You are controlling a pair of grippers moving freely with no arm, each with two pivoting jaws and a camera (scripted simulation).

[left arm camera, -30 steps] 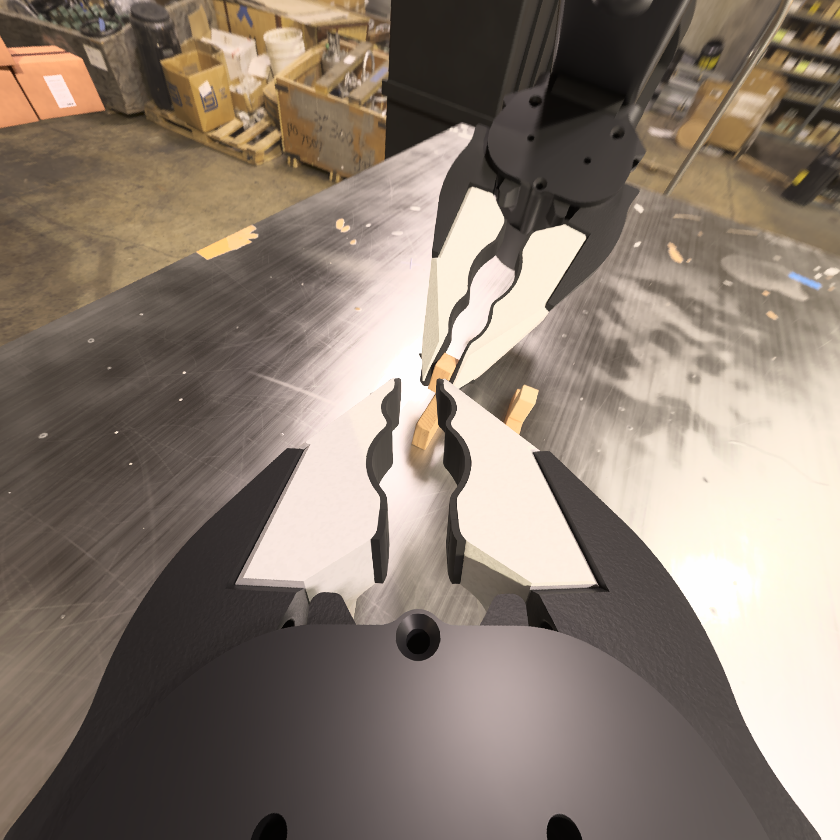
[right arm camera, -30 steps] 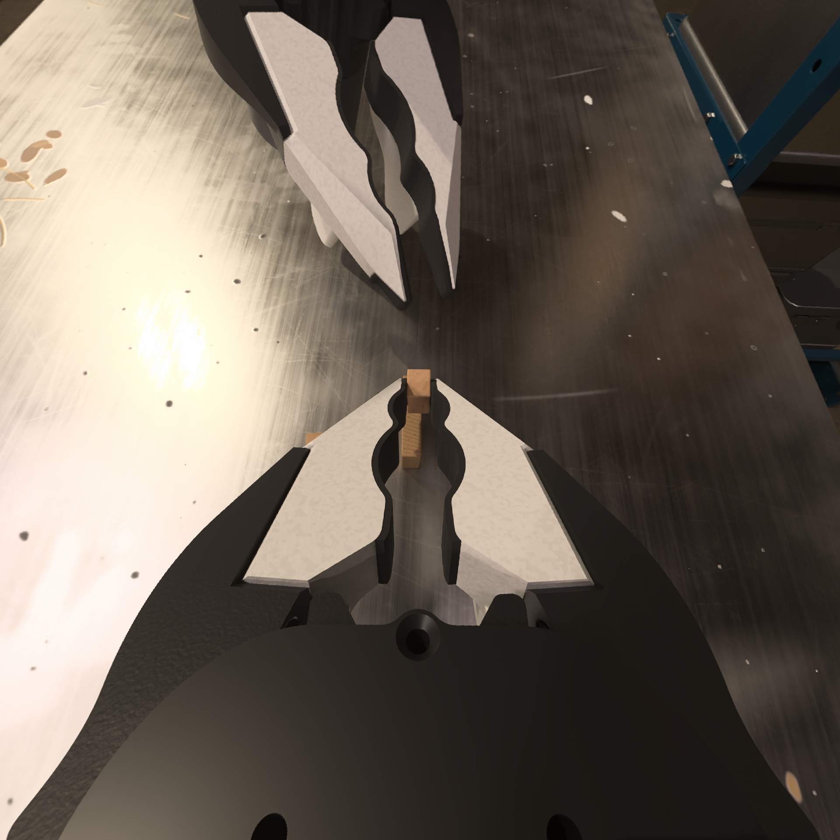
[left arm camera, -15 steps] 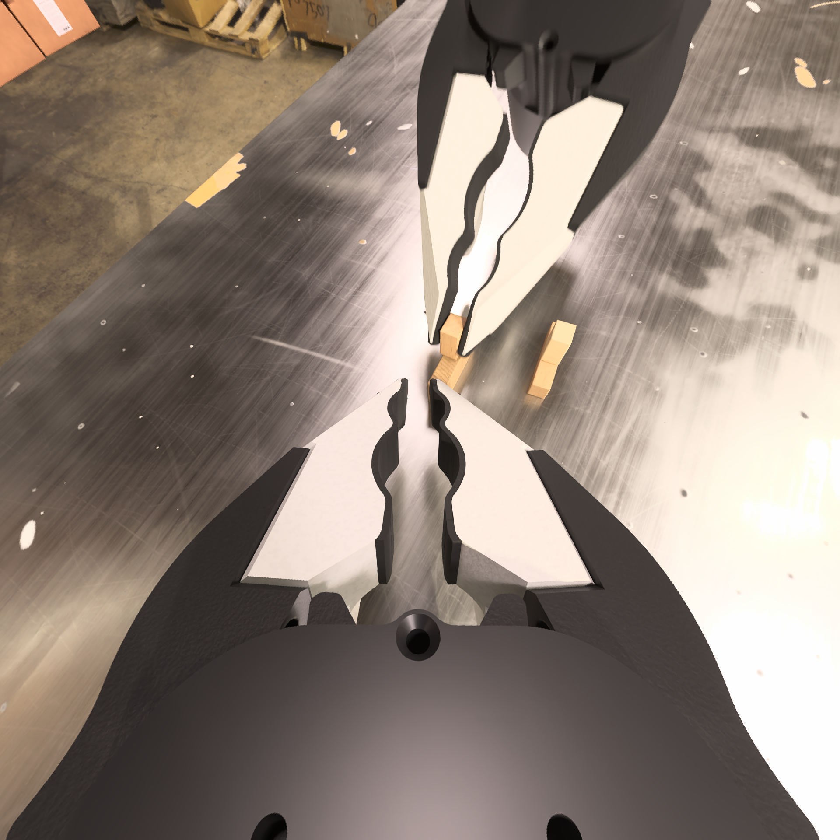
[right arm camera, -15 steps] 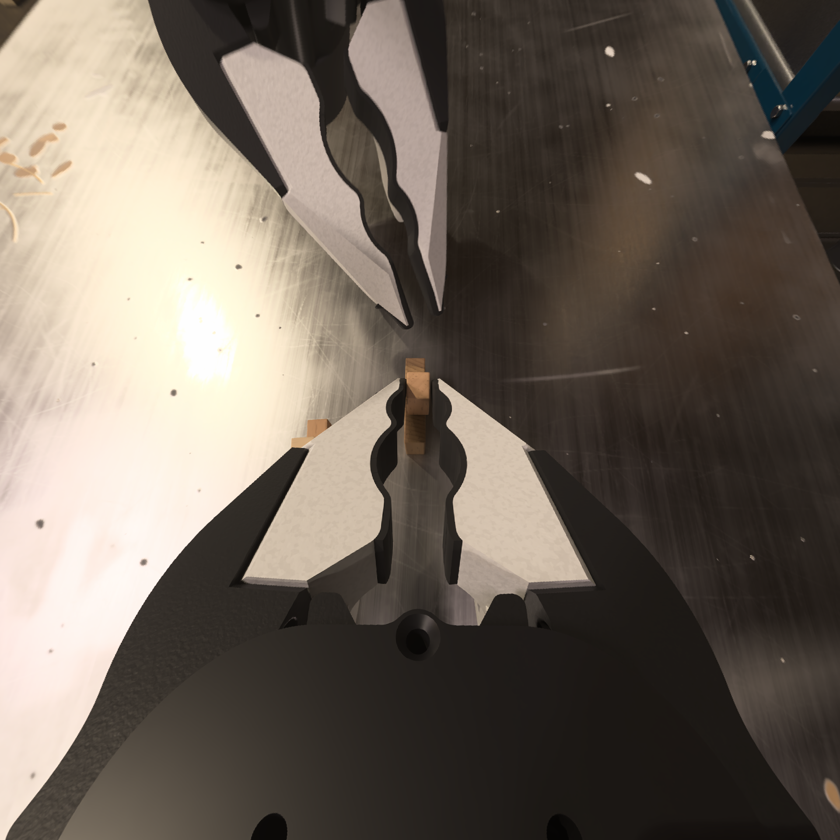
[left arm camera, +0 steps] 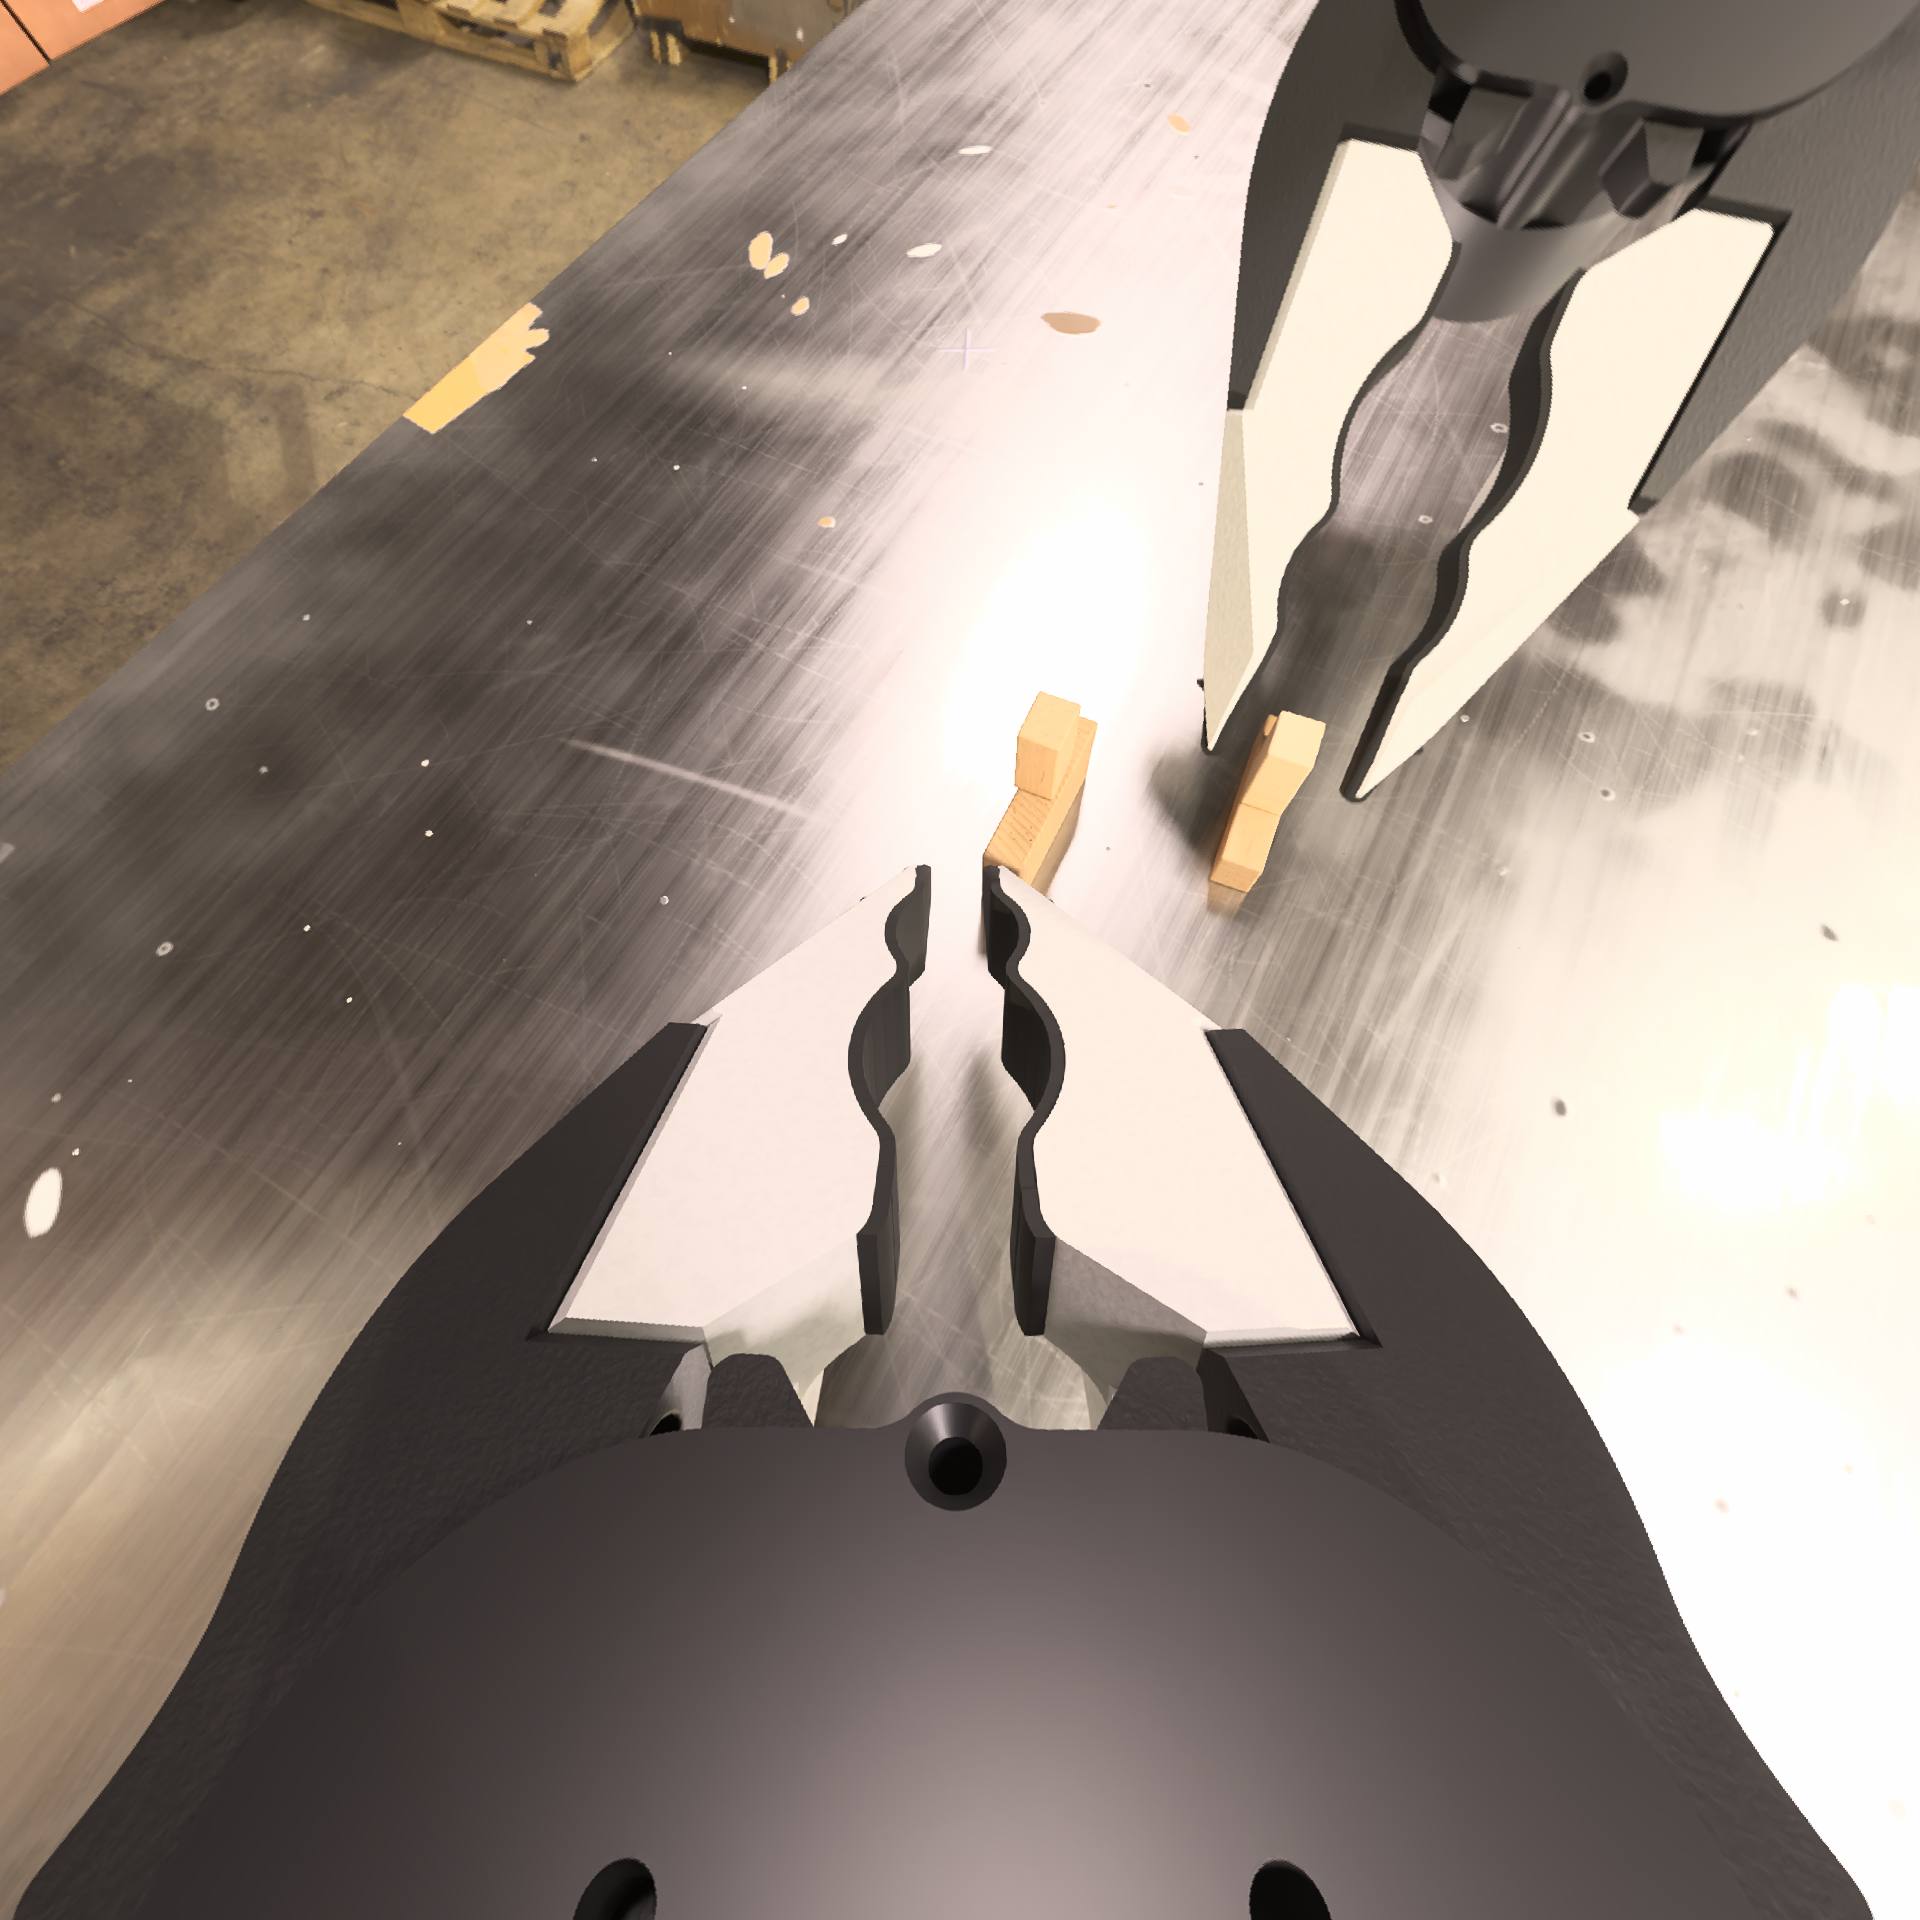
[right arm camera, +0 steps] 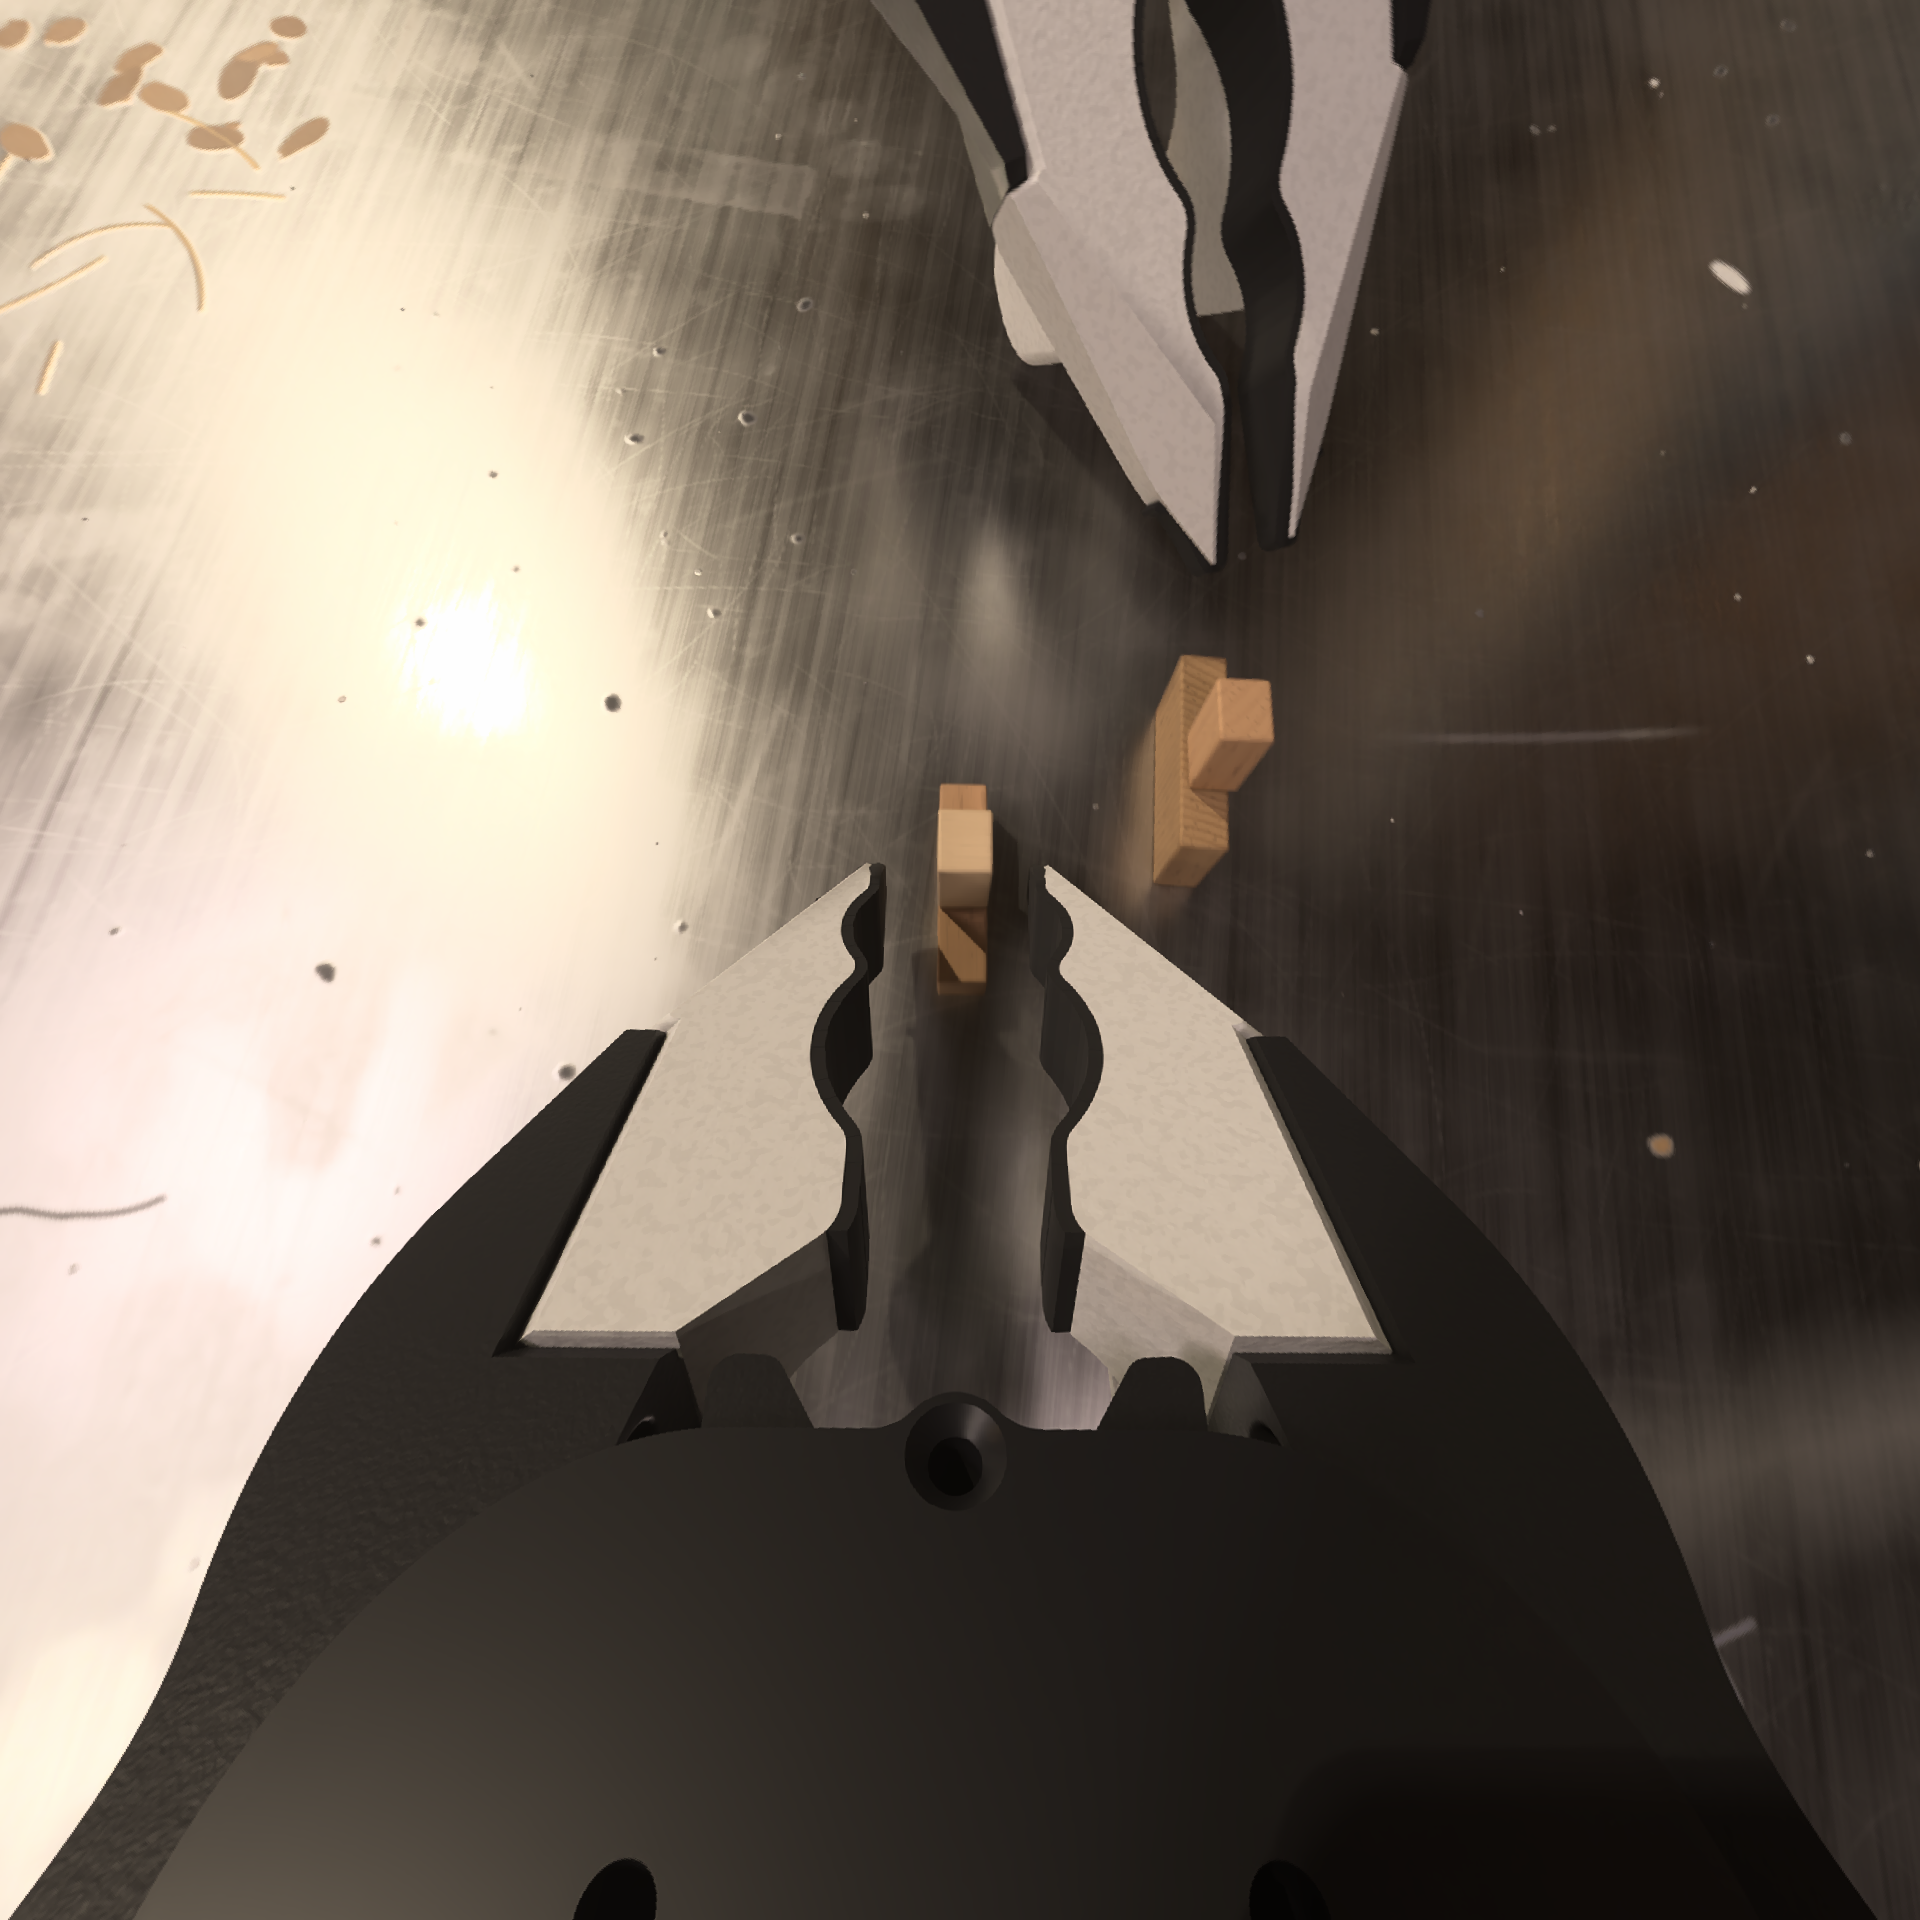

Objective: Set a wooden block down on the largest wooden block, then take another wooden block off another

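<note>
Fingers of the right gripper (right arm camera: 958, 894) stood apart around the small stack (right arm camera: 962, 896), gripping nothing; it should pinch only the top block (right arm camera: 962, 847) (gently), lifting straight up. The left gripper (left arm camera: 956, 883), just beside the big block (left arm camera: 1039, 805), was nearly closed and empty.

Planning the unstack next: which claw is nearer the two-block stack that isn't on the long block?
Right. The right claw is open with its tips either side of that small stack; the left claw sits by the long block instead.
</note>
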